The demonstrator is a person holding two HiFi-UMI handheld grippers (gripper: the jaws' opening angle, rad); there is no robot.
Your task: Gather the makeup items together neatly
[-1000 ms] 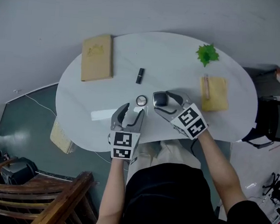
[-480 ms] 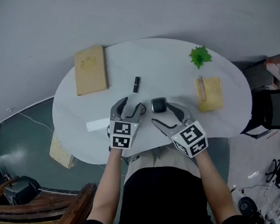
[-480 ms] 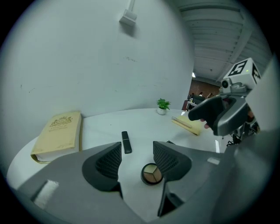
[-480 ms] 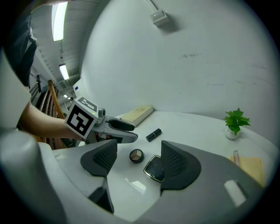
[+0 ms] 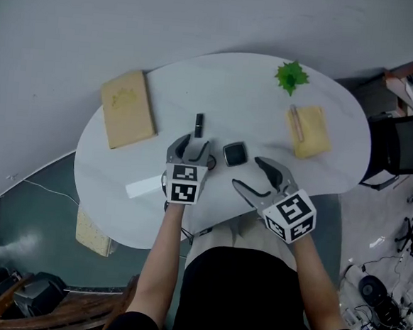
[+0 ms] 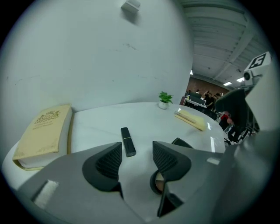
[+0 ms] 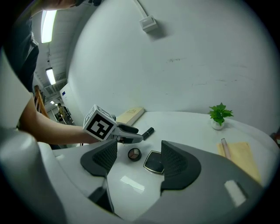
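A black lipstick (image 5: 198, 124) lies on the white table (image 5: 312, 176), a square black compact (image 5: 234, 154) right of it. My left gripper (image 5: 193, 144) stands open just short of the lipstick (image 6: 127, 141), nothing between its jaws. A small round compact (image 6: 157, 183) sits by its right jaw, partly hidden. My right gripper (image 5: 250, 173) is open and empty, a little back from the square compact (image 7: 154, 161). Its view also shows the round compact (image 7: 134, 153), the lipstick (image 7: 148, 132) and the left gripper (image 7: 131, 133).
A tan book (image 5: 129, 108) lies at the table's left. A yellow pad (image 5: 311, 130) with a stick on it and a small green plant (image 5: 291, 76) are at the right. A white slip (image 5: 144, 188) lies near the front edge. A black chair (image 5: 400, 151) stands beyond the right end.
The right gripper has let go of the square compact, left it on the table and drawn back. The left gripper has moved forward, toward the lipstick.
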